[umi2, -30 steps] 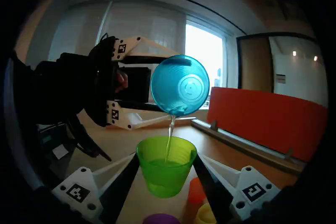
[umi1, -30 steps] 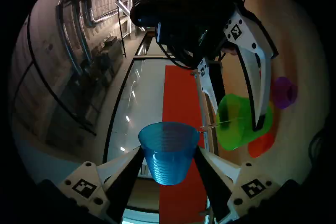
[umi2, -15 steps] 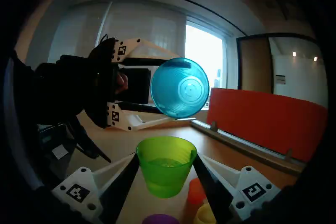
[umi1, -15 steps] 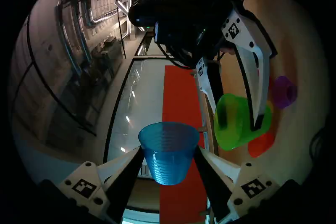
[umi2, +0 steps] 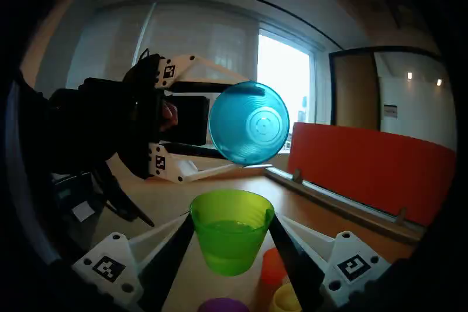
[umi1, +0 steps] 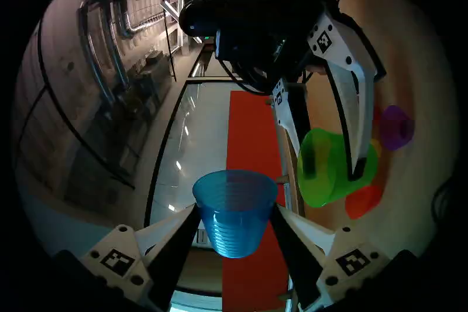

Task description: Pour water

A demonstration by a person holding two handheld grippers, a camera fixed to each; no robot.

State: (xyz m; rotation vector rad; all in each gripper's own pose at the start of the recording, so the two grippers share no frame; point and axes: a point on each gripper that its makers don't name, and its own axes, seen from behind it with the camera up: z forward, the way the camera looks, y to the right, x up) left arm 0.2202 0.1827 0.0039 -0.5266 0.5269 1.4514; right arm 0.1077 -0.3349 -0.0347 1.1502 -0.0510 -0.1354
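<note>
We hold the translucent blue plastic cup (umi2: pixel 250 123) tipped on its side just above the translucent green plastic cup (umi2: pixel 231 230), so poured water lands inside; no stream shows now. The left gripper (umi1: pixel 235 213) clamps the blue cup, reaching in level. The right gripper (umi2: pixel 231 221) grasps the green cup upright, partly filled, over the wooden counter (umi2: pixel 175 201).

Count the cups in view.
5: blue plastic cup in left tool, green plastic cup in right tool; orange cup, yellow cup, purple cup on table. More may be hidden.
</note>
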